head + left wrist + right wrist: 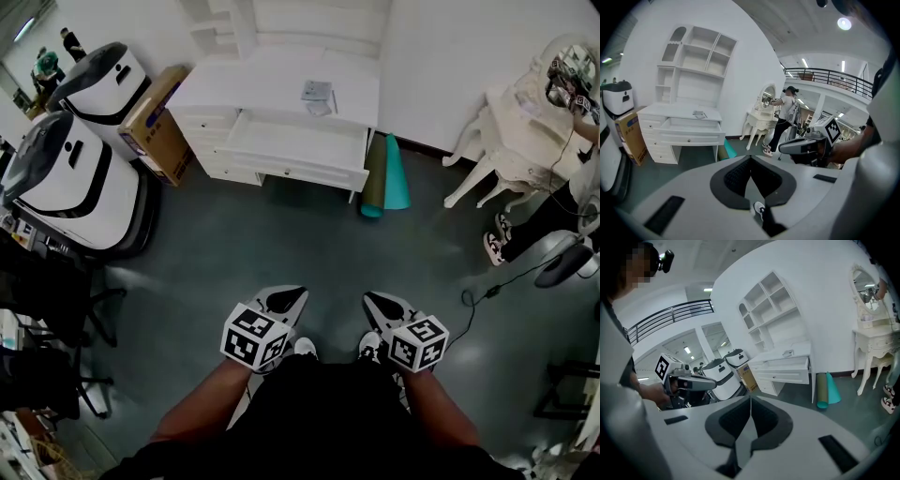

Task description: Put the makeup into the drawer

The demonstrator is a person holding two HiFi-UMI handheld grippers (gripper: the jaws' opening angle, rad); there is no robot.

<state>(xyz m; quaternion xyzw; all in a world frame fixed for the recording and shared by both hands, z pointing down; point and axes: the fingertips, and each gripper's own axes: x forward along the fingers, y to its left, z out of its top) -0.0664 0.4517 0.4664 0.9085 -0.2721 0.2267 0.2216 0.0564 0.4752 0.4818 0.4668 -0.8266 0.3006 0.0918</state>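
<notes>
ahead, open drawer [298, 142] spans left-right, front nearest

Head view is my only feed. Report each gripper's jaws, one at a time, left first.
Observer: The left gripper has its jaws together, with nothing between them.
Operator: Now the right.
Observer: The right gripper is shut too, and it is empty.
Operator: Describe what rises above the white desk.
Observer: A white shelf unit of open compartments stands on it against the wall. One compartment at the upper left is arched, and I see nothing stored in any of them.
</notes>
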